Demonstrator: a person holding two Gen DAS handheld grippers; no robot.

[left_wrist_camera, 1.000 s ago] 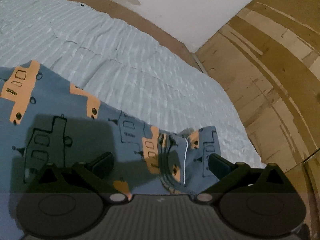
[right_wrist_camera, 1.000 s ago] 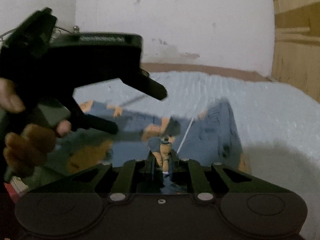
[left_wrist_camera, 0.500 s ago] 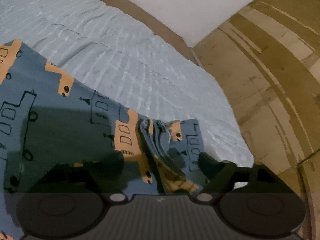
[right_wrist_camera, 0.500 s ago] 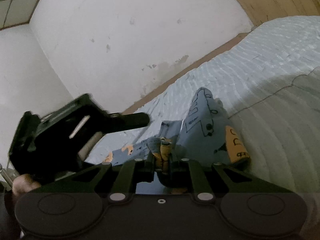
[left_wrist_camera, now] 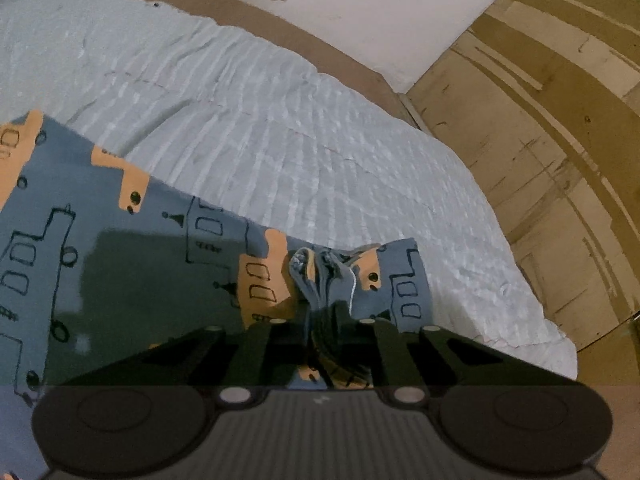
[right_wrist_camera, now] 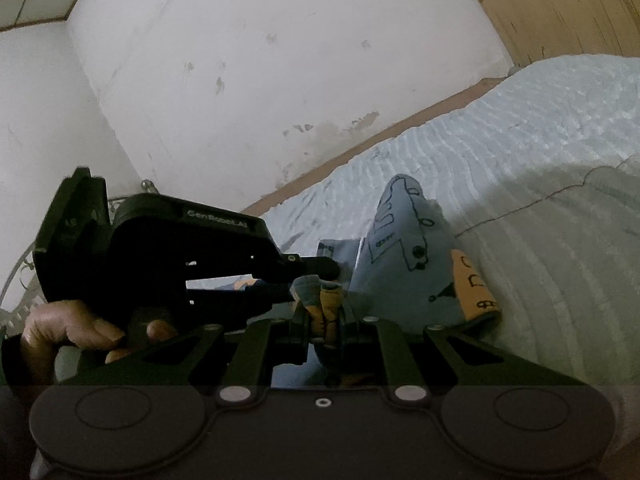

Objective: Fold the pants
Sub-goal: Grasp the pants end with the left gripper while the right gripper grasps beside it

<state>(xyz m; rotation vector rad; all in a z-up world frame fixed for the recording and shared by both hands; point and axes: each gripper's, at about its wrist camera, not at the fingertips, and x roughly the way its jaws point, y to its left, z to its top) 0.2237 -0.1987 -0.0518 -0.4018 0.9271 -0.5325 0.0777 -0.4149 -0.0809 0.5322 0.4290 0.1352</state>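
Observation:
The pants (left_wrist_camera: 132, 248) are blue-grey with orange patches and black outline drawings, spread on a pale blue bedspread (left_wrist_camera: 280, 128). My left gripper (left_wrist_camera: 326, 320) is shut on a bunched fold of the pants near their waistband end. My right gripper (right_wrist_camera: 324, 316) is shut on another bunched, orange and blue fold of the pants (right_wrist_camera: 404, 264). In the right wrist view the left gripper (right_wrist_camera: 316, 270) reaches in from the left, held by a hand, its tips right beside my right gripper's tips.
A brown wooden bed frame (left_wrist_camera: 340, 56) runs along a stained white wall (right_wrist_camera: 280, 60). A wooden panelled wall (left_wrist_camera: 552, 140) stands on the right, close to the mattress corner. Thin metal wirework (right_wrist_camera: 16, 264) shows at the far left.
My left gripper has closed from open onto the bunched fold. My right gripper stays shut on its fold and has tilted up and turned; the left gripper now sits close beside it.

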